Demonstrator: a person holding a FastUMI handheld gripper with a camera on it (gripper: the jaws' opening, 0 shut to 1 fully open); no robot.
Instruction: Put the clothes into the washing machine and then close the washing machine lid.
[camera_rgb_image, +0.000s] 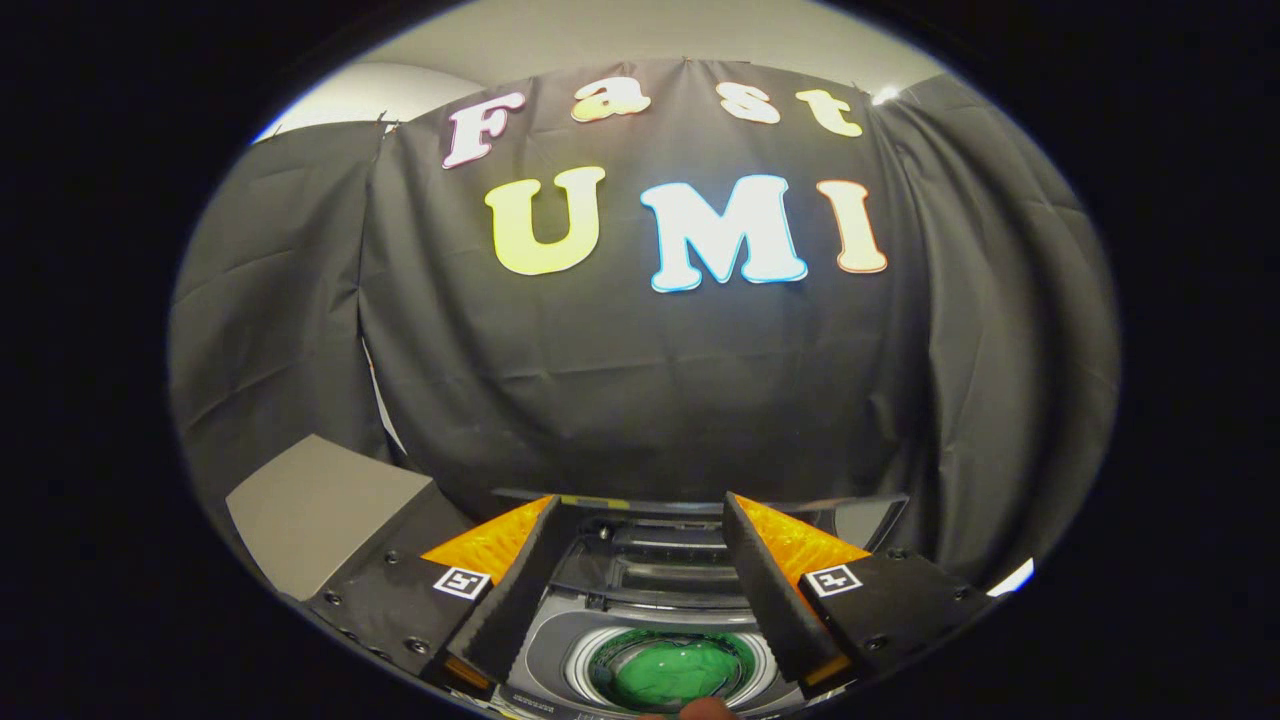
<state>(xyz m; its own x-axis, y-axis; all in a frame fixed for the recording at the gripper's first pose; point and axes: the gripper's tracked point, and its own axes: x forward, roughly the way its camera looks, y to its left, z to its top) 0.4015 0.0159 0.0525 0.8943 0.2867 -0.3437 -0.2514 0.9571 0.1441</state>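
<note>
1. The gripper (640, 560) is seen poised above the washing machine (545, 650), its two fingers spread wide apart with nothing held between them.
2. Between and just below the fingers, the open drum (670, 668) is looked into from above; a green garment (665, 672) is seen lying bunched inside it.
3. The clothes are judged to be loaded already, so the first half of the task is taken as done.
4. The lid (690, 505) is seen standing raised beyond the fingertips, against the black cloth wall (640, 380); closing it is judged to be the step now in hand.
5. For the next move, the gripper is likely to be carried forward to the lid's upper edge, which would then be drawn or pushed forward and down over the drum; a slow lowering is called for so that the lid is not slammed.
6. A grey flat surface (310, 505) is noted beside the machine.
7. No brand or label on the machine can be read; small square black-and-white markers (461, 582) are seen on the gripper body, carrying no legible words.
</note>
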